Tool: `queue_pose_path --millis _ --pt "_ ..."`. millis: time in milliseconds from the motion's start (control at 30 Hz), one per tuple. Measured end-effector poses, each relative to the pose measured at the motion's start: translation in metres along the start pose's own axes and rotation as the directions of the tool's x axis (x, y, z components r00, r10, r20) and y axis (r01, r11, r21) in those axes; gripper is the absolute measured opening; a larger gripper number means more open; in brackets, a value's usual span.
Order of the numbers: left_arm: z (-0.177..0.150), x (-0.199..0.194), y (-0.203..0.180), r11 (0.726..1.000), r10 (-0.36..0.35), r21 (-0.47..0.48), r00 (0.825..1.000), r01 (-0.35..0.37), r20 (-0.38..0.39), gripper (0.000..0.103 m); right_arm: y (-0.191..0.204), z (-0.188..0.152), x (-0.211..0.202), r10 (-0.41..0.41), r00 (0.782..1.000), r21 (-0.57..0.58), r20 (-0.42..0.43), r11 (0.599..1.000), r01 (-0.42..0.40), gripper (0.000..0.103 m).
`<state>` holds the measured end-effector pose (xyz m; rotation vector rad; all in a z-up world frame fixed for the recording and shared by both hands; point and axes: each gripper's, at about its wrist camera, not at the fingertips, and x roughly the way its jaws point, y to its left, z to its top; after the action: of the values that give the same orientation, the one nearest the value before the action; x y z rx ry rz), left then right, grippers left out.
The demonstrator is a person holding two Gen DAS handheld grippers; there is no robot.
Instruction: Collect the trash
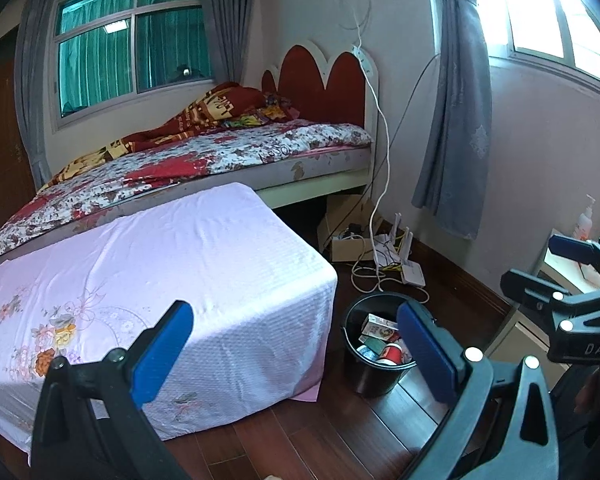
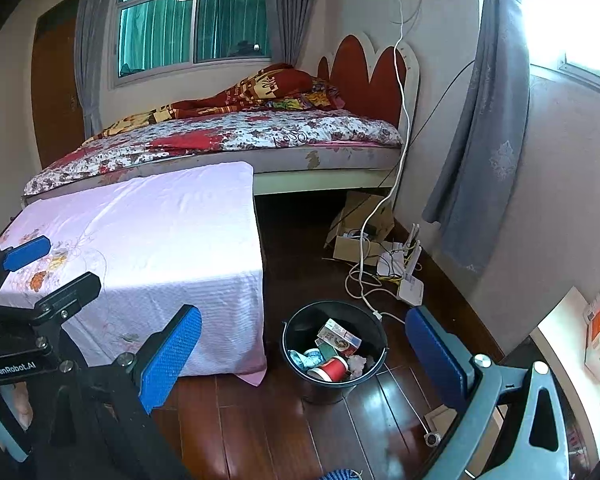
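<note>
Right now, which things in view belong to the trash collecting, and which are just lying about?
Belongs to the job:
- black bucket on the floor
- trash in it: red cup, small carton, blue wrapper
- left gripper and right gripper, both open and empty

Just lying about:
- pink-covered table
- bed
- white router and cables by the wall
- cardboard box

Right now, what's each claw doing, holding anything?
Left claw: open, holding nothing.
Right claw: open, holding nothing.
</note>
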<state>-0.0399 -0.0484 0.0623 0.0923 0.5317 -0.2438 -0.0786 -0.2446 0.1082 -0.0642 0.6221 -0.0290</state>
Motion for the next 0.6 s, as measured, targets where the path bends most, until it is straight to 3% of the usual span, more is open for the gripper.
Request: queue_pose_path --millis 600 --pt "0.0001 -0.0019 -0.0027 1.000 -0.006 0.009 1.000 0.006 -0.003 0.102 0.0031 -0.0069 0.0006 0.002 1.000 0.000 -0.005 1.000 -0.002 0.103"
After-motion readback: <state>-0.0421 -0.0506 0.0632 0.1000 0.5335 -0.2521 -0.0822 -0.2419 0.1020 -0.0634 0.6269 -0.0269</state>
